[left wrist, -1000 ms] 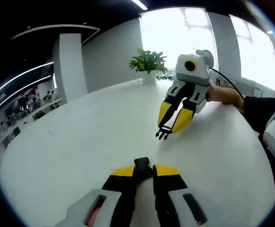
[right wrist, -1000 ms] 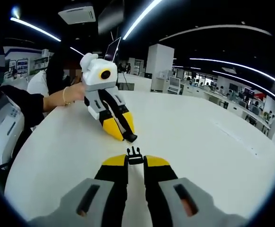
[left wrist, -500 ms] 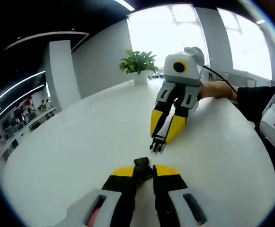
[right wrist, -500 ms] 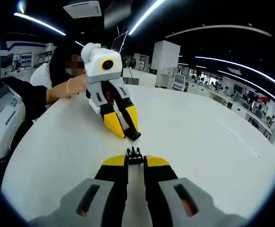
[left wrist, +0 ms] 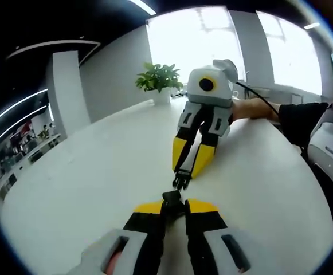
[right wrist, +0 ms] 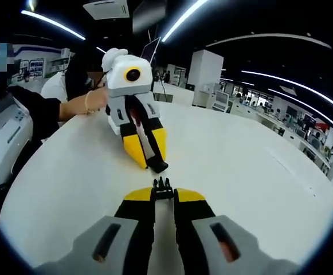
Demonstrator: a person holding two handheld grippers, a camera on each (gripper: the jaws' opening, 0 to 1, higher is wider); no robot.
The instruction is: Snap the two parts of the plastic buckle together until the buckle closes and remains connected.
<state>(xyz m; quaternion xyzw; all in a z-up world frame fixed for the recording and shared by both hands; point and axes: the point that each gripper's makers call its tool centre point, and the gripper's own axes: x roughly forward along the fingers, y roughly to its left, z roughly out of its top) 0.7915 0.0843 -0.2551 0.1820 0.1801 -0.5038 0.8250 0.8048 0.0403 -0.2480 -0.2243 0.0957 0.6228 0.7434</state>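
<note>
The buckle is in two black parts, both held above a white table (left wrist: 86, 183). My left gripper (left wrist: 173, 205) is shut on the socket half (left wrist: 172, 199) at the bottom of the left gripper view. My right gripper (left wrist: 183, 172) comes down from the upper right, shut on the pronged half (left wrist: 180, 182), whose prongs point at the socket with a small gap between them. In the right gripper view, my right gripper (right wrist: 164, 195) holds the pronged half (right wrist: 163, 185). Opposite it, my left gripper (right wrist: 152, 162) holds the socket half (right wrist: 158, 167) just short of the prongs.
A potted plant (left wrist: 157, 80) stands at the table's far edge by bright windows. A person's hand (left wrist: 258, 107) and dark sleeve (left wrist: 301, 117) hold the right gripper. A grey chair back (right wrist: 0, 149) sits beside the table. Office desks (right wrist: 281, 123) lie beyond.
The two grippers have drawn together. The gap between the pronged half and the socket half has shrunk from several finger widths to a sliver, and the halves line up more squarely.
</note>
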